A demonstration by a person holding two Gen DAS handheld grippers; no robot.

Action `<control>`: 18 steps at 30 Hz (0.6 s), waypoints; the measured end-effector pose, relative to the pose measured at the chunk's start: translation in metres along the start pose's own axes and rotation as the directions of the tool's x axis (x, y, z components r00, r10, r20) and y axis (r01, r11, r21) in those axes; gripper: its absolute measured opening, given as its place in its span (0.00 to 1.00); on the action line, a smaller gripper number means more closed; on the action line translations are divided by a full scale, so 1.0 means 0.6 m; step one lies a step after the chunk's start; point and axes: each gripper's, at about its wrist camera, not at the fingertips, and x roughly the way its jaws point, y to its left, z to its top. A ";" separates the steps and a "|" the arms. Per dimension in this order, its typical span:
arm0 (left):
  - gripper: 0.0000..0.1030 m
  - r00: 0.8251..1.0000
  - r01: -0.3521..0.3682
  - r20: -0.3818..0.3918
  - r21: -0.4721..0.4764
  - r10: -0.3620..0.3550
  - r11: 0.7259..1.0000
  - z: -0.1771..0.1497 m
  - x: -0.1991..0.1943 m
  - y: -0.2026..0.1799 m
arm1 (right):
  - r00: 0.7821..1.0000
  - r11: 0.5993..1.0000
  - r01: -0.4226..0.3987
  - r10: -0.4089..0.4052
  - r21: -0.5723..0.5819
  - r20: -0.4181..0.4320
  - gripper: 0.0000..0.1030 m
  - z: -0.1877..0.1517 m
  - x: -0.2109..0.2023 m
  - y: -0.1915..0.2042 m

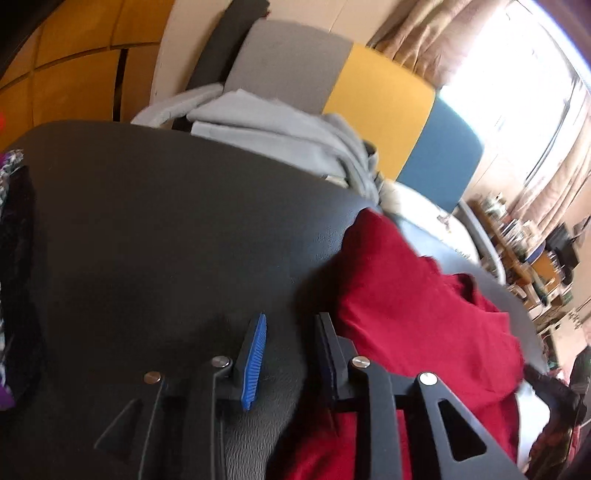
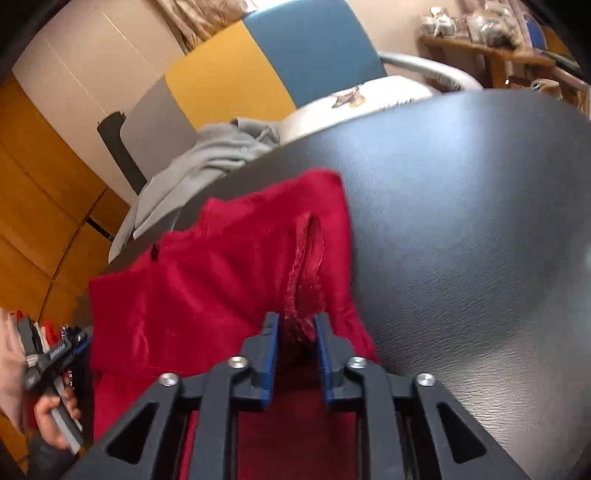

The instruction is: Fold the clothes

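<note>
1. Tabletop [image 2: 461, 229], black with a leathery grain, filled most of both views and carried the clothes.
2. Chairs stood along its far edge, with a grey backrest [image 1: 288, 62], a yellow one [image 1: 380, 92] and a blue one [image 1: 443, 155] side by side; curtains [image 1: 436, 33] hung by a bright window behind them.
3. A red garment [image 2: 207, 280] lay rumpled on the tabletop, spreading from the near edge toward the far side; in the left wrist view it lay to the right of the left tongs.
4. Grey clothes [image 1: 280, 136] were piled at the far edge of the tabletop, in front of the grey and yellow backrests, well apart from both tongs.
5. A dark patterned cloth [image 1: 14, 258] showed at the left rim of the left wrist view.
6. The right tongs [image 2: 297, 328] were clamped on a bunched, ribbed fold of the red garment, the fabric standing up between the two blue pads.
7. The left tongs [image 1: 291, 347] stood part-way apart over bare tabletop with nothing between the pads; the right finger [image 1: 327, 343] was just beside the garment's edge, though whether it touched could not be told.
8. A hand [image 2: 48, 413] at the left rim of the right wrist view gripped the handle of the left tool.
</note>
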 end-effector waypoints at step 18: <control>0.34 0.928 0.360 -0.146 0.118 -0.342 0.926 -0.152 0.005 -0.076 | 0.601 0.677 -0.694 0.359 -0.244 -0.714 0.82 0.150 0.324 0.539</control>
